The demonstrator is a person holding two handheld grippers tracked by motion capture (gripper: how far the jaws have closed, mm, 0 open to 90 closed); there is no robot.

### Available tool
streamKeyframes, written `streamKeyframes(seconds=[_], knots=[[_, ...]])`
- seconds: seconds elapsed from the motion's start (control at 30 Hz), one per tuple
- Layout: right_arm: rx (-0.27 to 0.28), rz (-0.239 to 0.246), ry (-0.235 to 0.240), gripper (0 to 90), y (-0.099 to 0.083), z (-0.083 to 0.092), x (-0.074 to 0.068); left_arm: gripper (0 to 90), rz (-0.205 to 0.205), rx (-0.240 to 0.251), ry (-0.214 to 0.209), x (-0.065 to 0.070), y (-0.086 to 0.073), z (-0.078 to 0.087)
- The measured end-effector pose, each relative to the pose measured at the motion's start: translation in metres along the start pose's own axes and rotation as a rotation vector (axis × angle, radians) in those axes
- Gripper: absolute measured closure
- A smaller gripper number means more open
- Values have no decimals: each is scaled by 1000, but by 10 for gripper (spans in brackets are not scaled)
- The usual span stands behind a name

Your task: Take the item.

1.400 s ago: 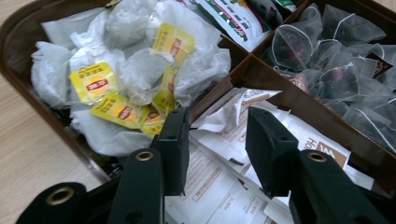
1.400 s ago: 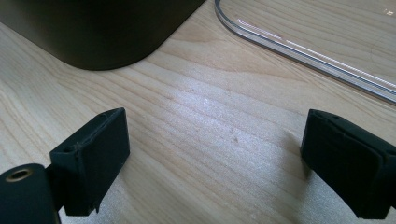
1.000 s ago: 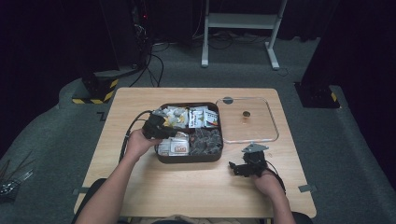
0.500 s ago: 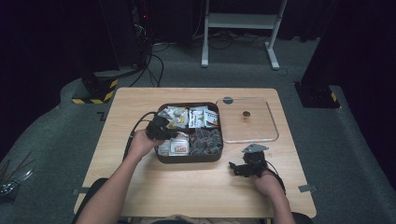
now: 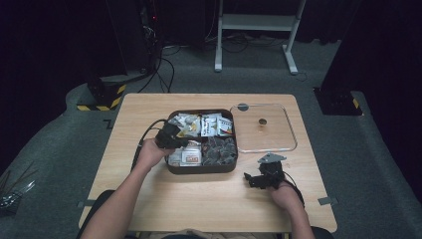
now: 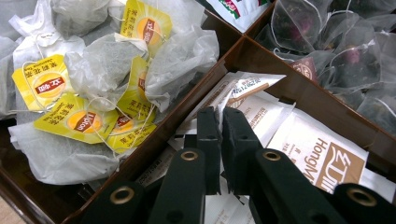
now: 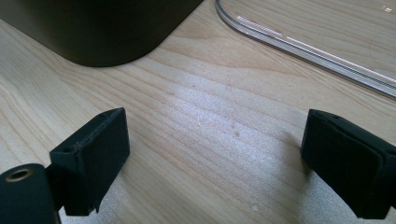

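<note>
One sachet (image 6: 261, 112) sat pinched in the left tool (image 6: 220, 126), jaws having just closed on its edge, in the near-left compartment of the brown box (image 5: 201, 169) at mid-surface. Lift-out not yet done; clear lid (image 5: 263, 127) lay off beside the box. Right tool (image 5: 260, 180) rested near the front edge, jaws wide apart, empty. Versus earlier frame: hands unmoved.

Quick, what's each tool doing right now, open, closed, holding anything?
Left tool: jaws have just been closing, now shut over the white sachets; whether one is pinched cannot be told.
Right tool: open, empty, above the table.
</note>
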State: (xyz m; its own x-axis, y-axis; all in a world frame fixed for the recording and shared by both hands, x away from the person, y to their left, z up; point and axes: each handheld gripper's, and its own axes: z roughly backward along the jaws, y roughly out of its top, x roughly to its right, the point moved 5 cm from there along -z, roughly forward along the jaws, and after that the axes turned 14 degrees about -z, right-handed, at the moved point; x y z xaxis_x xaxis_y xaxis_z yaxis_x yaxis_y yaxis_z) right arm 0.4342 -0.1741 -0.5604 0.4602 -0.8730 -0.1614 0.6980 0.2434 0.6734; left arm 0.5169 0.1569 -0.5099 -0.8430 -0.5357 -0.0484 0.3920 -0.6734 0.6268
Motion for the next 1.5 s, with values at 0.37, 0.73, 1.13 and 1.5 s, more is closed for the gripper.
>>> streamKeyframes(seconds=[0.37, 0.73, 1.13, 1.5], knots=[[0, 0, 1, 78, 0, 0, 0, 875, 12, 43, -18, 2, 2, 11], [-1, 3, 3, 77, 0, 0, 0, 876, 32, 77, -18, 0, 0, 27], [-3, 13, 13, 77, 2, -2, 0, 876, 54, 96, -2, -2, -9, 41], [-5, 25, 20, 77, 3, -2, 1, 876, 75, 117, 5, -5, -14, 51]])
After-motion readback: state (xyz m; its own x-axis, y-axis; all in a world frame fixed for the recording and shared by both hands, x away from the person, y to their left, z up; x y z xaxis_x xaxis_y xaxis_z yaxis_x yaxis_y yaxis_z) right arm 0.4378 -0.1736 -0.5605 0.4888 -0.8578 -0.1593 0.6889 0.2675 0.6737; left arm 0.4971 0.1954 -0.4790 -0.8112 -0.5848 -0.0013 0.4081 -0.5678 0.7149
